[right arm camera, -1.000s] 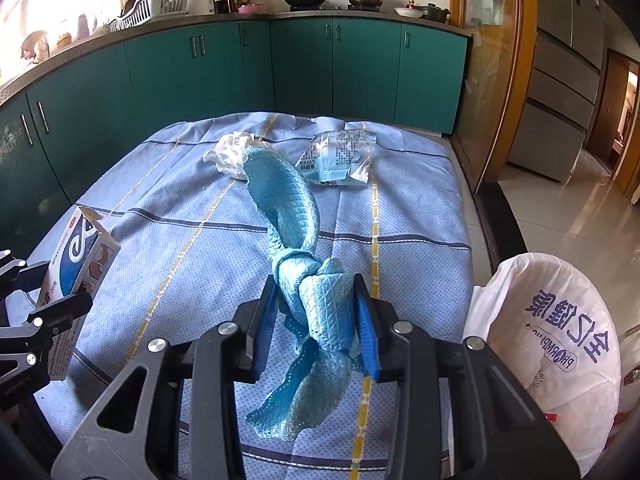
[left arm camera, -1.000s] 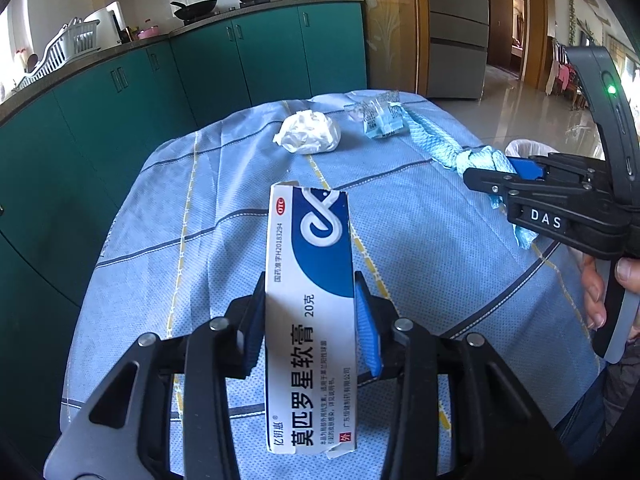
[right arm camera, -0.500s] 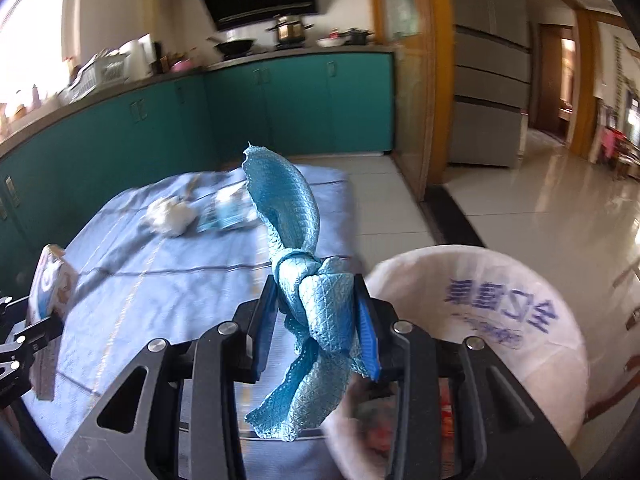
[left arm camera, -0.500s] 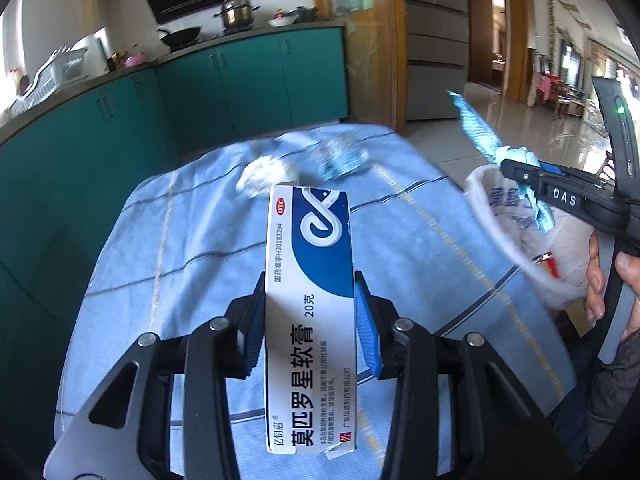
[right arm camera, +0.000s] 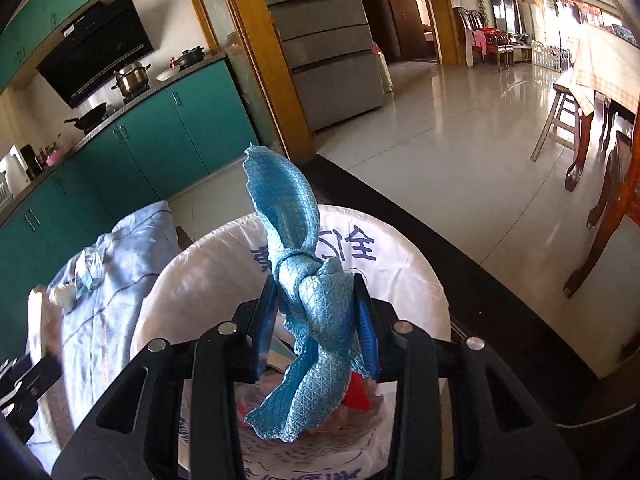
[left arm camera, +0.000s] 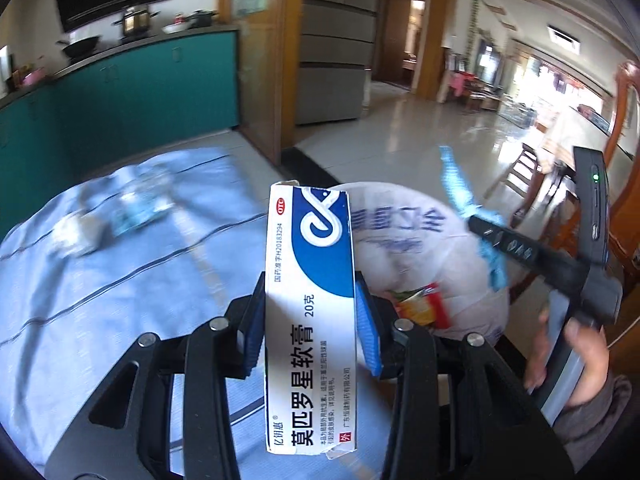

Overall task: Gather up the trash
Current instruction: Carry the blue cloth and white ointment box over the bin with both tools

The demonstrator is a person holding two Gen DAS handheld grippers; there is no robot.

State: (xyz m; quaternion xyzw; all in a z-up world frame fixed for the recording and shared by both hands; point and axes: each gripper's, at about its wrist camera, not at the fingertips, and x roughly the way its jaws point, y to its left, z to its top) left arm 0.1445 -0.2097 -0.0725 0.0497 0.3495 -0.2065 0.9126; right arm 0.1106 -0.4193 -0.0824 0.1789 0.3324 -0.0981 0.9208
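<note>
My left gripper (left arm camera: 310, 320) is shut on a white and blue ointment box (left arm camera: 310, 312), held upright near the table's right edge, beside the white trash bag (left arm camera: 404, 248). My right gripper (right arm camera: 316, 320) is shut on a knotted blue cloth (right arm camera: 312, 300) and hangs over the open mouth of the trash bag (right arm camera: 216, 264). From the left wrist view the right gripper (left arm camera: 486, 236) with the blue cloth (left arm camera: 456, 188) shows above the bag's right side, a hand (left arm camera: 580, 356) on its handle. Colourful wrappers (left arm camera: 420, 308) lie inside the bag.
A crumpled white tissue (left arm camera: 76, 232) and a clear plastic wrapper (left arm camera: 140, 208) lie on the blue tablecloth (left arm camera: 120, 280) at the far side. Teal kitchen cabinets (right arm camera: 168, 136) stand behind, a wooden table and stool (right arm camera: 592, 120) to the right on the tiled floor.
Both grippers have swung right from over the table toward the trash bag. The right gripper lifted the blue cloth off the table and now holds it over the bag's mouth.
</note>
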